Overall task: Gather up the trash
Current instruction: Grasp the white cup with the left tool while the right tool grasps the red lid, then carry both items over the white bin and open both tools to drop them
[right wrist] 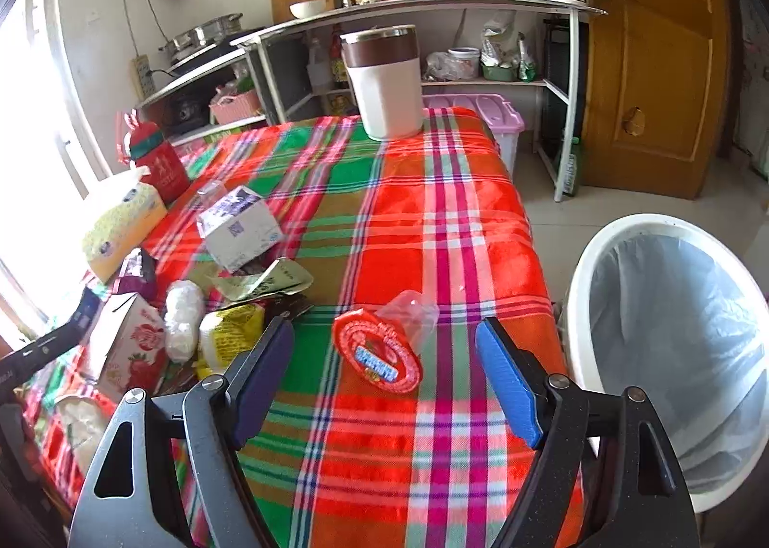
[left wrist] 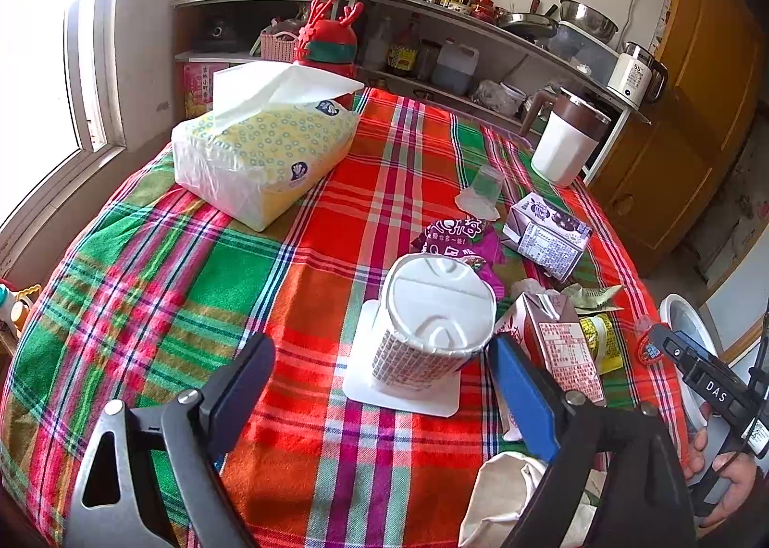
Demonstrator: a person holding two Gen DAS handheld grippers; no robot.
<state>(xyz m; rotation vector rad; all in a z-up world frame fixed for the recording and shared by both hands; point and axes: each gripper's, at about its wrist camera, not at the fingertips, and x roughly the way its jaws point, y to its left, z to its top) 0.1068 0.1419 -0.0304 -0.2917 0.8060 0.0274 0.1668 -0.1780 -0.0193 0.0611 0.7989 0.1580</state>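
left gripper (left wrist: 379, 370) spread wide around an upturned noodle cup (left wrist: 435, 327) on its white lid, pads not pressing, right finger (left wrist: 521, 396) wedged against a strawberry milk carton (left wrist: 562, 346). right gripper (right wrist: 384, 372) open too, framing a red round wrapper (right wrist: 377, 353) with a clear plastic bit, nothing gripped. crowded beside the cup: purple wrapper (left wrist: 461, 240), purple-print carton (left wrist: 548, 233), yellow packet (left wrist: 601, 341), crumpled green wrapper (left wrist: 591, 295). farther back, tissue pack (left wrist: 259, 154), white jug (left wrist: 567, 139). off the plaid tablecloth (right wrist: 432, 221) edge, right of the gripper, lined white bin (right wrist: 673, 331).
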